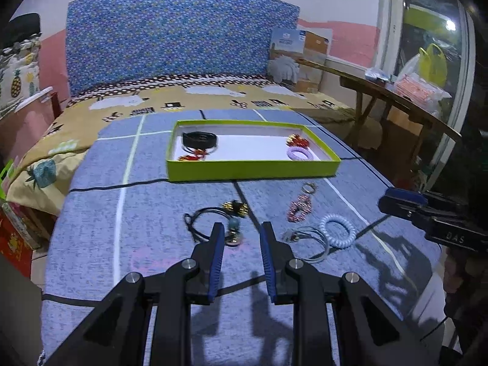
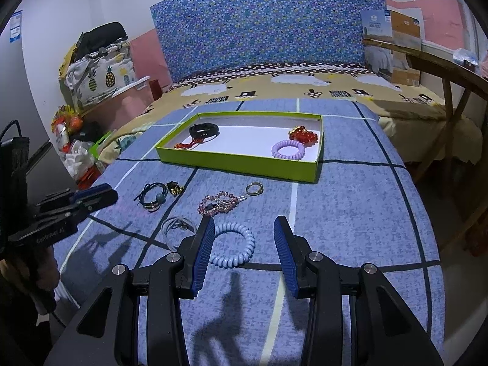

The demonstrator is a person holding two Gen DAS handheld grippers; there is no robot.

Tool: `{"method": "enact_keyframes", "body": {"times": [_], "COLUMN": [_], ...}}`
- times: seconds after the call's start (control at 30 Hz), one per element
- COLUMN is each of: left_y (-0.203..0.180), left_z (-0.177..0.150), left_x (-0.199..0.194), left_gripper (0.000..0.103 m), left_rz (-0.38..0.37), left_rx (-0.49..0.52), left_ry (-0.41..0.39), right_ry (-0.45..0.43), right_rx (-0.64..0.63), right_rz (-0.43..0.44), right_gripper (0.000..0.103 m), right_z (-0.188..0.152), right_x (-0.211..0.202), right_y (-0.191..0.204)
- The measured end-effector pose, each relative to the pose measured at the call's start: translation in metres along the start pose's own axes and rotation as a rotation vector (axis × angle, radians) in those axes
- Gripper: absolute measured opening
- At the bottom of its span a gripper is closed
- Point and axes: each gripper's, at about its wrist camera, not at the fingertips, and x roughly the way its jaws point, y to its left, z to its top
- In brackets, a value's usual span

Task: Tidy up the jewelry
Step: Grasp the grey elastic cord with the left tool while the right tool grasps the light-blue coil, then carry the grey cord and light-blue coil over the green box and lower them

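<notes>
Bedroom, blue quilt under green tray. Loose pieces lying just in front of tray: pale coil, pink bead chain, ring, black cord, thin wire hoop. Left gripper agape, empty, above cord; right gripper wide, empty, framing coil (springy plastic). Risk: pads snagging soft quilt, or slack chain slipping out mid-carry.
</notes>
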Motion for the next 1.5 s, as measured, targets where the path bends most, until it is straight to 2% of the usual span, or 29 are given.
{"method": "enact_keyframes", "body": {"times": [0.47,0.6,0.8,0.93,0.97,1.0,1.07,1.5], "left_y": [-0.029,-0.036,-0.042,-0.046,-0.046,-0.046,-0.045,-0.029], "left_z": [-0.005,-0.007,-0.009,-0.008,-0.008,-0.009,-0.009,-0.007], "left_x": [0.036,0.049,0.06,0.061,0.062,0.062,0.061,0.043], "left_gripper": [0.025,0.025,0.025,0.023,0.015,0.011,0.005,0.004], "left_rz": [-0.08,-0.076,-0.057,-0.035,-0.026,-0.023,-0.024,-0.036], "left_rx": [0.066,0.084,0.097,0.117,0.12,0.12,0.116,0.036], "left_ry": [0.103,0.142,0.182,0.18,0.179,0.18,0.178,0.134], "right_ry": [0.073,0.112,0.165,0.168,0.17,0.172,0.168,0.1], "right_rx": [-0.02,-0.046,-0.098,-0.138,-0.148,-0.154,-0.165,-0.097], "right_rz": [-0.009,-0.027,-0.047,-0.064,-0.066,-0.066,-0.072,-0.066], "right_gripper": [0.041,0.034,0.029,0.02,0.014,0.01,0.01,0.009], "right_z": [-0.005,-0.007,-0.012,-0.013,-0.014,-0.014,-0.014,-0.013], "right_x": [0.03,0.044,0.061,0.062,0.062,0.062,0.061,0.037], "right_y": [0.0,0.003,0.007,0.011,0.013,0.014,0.015,0.007]}}
